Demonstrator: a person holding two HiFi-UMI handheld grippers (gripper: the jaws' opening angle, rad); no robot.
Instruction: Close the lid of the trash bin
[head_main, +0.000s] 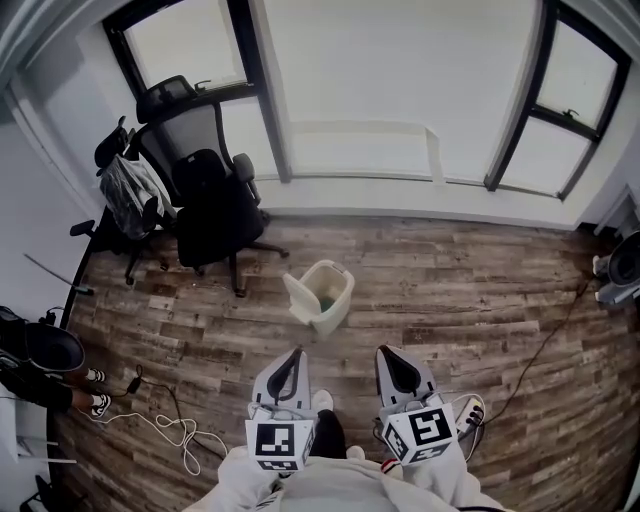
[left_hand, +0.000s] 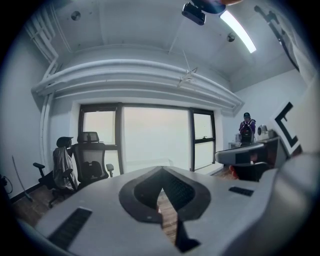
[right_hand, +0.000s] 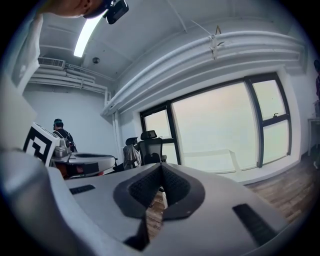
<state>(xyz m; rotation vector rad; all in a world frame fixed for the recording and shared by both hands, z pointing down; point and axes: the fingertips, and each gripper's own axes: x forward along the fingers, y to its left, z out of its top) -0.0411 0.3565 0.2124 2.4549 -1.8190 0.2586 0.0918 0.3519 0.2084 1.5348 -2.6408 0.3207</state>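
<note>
Both grippers, left (head_main: 290, 370) and right (head_main: 397, 368), have jaws together on nothing, well apart from the trash bin (head_main: 330, 290). Closing not begun. The bin is smooth cream plastic, boxy and round-cornered, its flat lid (head_main: 298, 298) open at the left side. It stands on a wood-plank floor (head_main: 450, 290) near a black mesh chair (head_main: 215, 205).

You have a wood-plank floor (head_main: 450, 290) under you. On it, the trash bin (head_main: 325, 297) stands ahead at 12 o'clock, two office chairs (head_main: 213, 215) at 10 o'clock, and a white cable (head_main: 165, 428) lies at 8 o'clock.
</note>
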